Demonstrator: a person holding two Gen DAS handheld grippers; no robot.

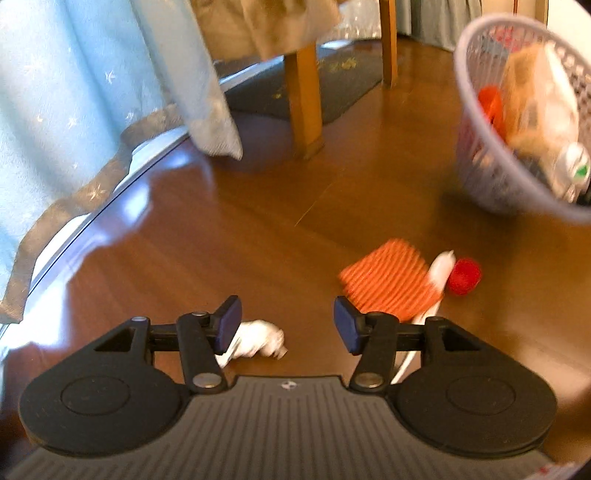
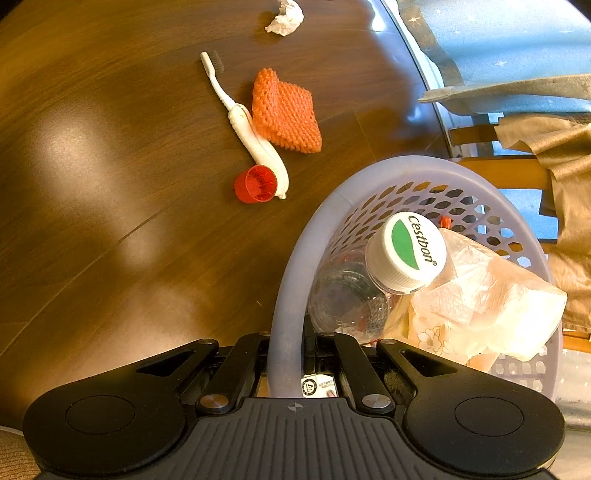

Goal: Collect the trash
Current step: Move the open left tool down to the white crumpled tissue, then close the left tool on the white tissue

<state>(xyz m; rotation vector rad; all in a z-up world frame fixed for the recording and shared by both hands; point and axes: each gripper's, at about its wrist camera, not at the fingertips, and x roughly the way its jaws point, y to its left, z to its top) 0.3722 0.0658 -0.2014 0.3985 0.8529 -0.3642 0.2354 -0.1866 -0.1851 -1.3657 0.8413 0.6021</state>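
My left gripper (image 1: 287, 325) is open just above the wooden floor, with a crumpled white tissue (image 1: 255, 343) lying close to its left finger. To its right lie an orange knitted pad (image 1: 389, 280), a white toothbrush (image 1: 436, 280) and a small red cup (image 1: 464, 276). The right wrist view shows the same tissue (image 2: 285, 17), pad (image 2: 286, 110), toothbrush (image 2: 251, 129) and cup (image 2: 256, 183). My right gripper (image 2: 291, 354) is shut on the rim of a lavender mesh basket (image 2: 295, 266), which holds a clear bottle with a white Cestbon cap (image 2: 406, 251) and crumpled plastic wrap (image 2: 480, 295).
A pale blue curtain (image 1: 74, 110) hangs at the left along a window track. Wooden chair legs (image 1: 304, 99) stand on a dark mat (image 1: 332, 85) behind. The basket (image 1: 524, 122) hangs at the upper right in the left wrist view.
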